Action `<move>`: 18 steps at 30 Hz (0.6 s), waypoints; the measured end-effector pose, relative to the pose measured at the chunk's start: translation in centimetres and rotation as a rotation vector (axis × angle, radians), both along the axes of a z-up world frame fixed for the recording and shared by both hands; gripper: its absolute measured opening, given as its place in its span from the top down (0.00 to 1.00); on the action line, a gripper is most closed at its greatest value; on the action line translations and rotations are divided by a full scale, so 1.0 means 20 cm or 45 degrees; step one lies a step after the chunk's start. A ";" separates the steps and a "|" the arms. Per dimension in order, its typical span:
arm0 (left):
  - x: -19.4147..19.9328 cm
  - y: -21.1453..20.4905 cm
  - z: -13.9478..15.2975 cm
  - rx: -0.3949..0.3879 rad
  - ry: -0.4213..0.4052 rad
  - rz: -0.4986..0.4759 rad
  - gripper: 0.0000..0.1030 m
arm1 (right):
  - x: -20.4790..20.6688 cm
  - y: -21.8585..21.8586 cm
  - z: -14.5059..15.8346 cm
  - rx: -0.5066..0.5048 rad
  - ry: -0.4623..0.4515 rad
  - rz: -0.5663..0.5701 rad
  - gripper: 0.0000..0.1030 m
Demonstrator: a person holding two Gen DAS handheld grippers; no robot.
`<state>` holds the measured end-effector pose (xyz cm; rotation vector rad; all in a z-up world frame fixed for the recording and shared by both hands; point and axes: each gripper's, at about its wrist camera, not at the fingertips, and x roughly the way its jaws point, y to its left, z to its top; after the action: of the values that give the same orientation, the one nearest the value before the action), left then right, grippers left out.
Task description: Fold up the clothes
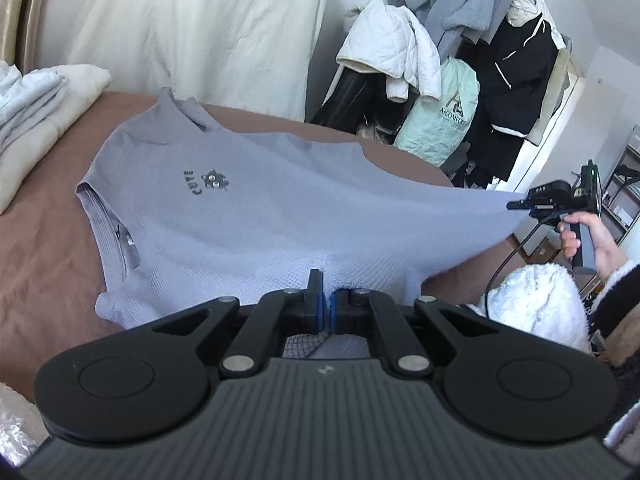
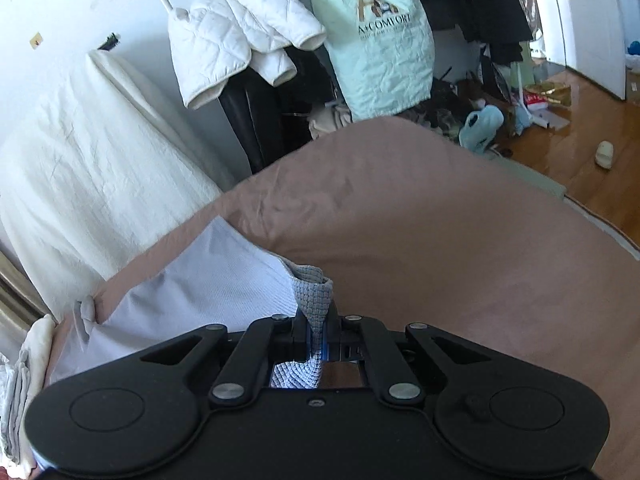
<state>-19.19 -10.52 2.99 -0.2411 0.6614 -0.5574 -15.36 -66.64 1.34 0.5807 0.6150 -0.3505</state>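
A: Left gripper (image 1: 327, 304)?
B: Jaws clamped tight on the near edge of the grey top (image 1: 240, 208), fabric pinched between the blue pads.
A: Right gripper (image 2: 318, 336)?
B: Same, closed on a bunched corner of the top's waffle-knit hem; cloth sticks up out of the jaws. In the left wrist view it sits off at the far right, a hand (image 1: 588, 236) on its handle, the hem pulled taut to it.
A: Where's the top?
B: Spread on the brown bedsheet (image 2: 440, 240), near edge lifted between both grippers, print side up, collar toward the left, "CUTE" print (image 1: 208, 182) mid-chest.
A: Further back?
B: Stack of folded clothes (image 1: 36, 120) on the bed's left side, apart from the top. Cream sheet (image 1: 192, 28) draped behind. Beyond the bed, a rack with a white quilted jacket (image 2: 240, 36), mint bag (image 2: 380, 40), dark coats. Wood floor (image 2: 580, 152) at far right, cluttered.
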 end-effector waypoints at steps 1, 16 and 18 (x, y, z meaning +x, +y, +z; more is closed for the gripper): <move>-0.01 0.00 0.02 0.003 -0.007 0.004 0.97 | -0.02 0.01 0.00 -0.004 -0.004 0.002 0.95; -0.07 0.14 0.03 -0.138 0.124 0.073 0.97 | -0.30 0.16 0.18 -0.229 0.055 0.063 0.95; -0.04 0.14 0.04 -0.125 0.113 0.075 0.97 | -0.27 0.15 0.14 -0.210 0.084 0.083 0.95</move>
<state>-20.04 -7.64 3.79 -0.3778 0.7114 -0.5256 -20.74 -63.70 4.09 0.3914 0.6600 -0.3567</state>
